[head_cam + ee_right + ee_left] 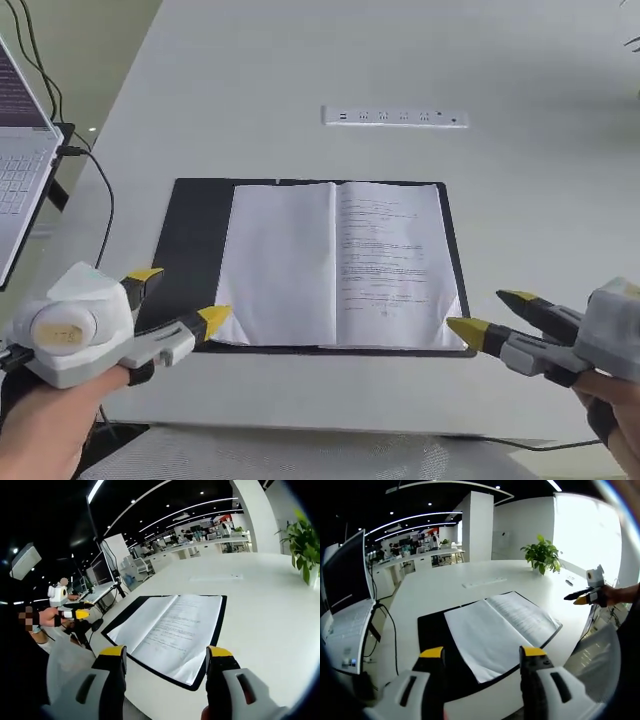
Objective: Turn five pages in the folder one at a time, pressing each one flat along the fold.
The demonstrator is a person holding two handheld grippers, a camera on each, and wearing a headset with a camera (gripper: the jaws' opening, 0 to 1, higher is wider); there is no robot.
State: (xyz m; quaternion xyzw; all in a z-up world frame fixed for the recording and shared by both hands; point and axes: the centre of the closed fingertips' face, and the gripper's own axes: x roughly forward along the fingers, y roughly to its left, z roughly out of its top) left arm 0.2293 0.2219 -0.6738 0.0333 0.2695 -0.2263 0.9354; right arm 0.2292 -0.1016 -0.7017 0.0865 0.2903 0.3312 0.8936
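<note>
Near table edge: your L gripper (180,296) and R gripper (491,313), fingers apart on both, holding nothing, flank the folder (193,255), which lies open at table centre. Beyond: power strip (395,117); laptop (20,175) at left edge.

The left tool (482,652) holds its two yellow-tipped jaws wide apart, with nothing between them. The folder (495,627) lies open by the near edge of the white desk (435,587). A laptop (347,625) sits at the left edge. The right tool (582,597) is up in the air by the right edge.
</note>
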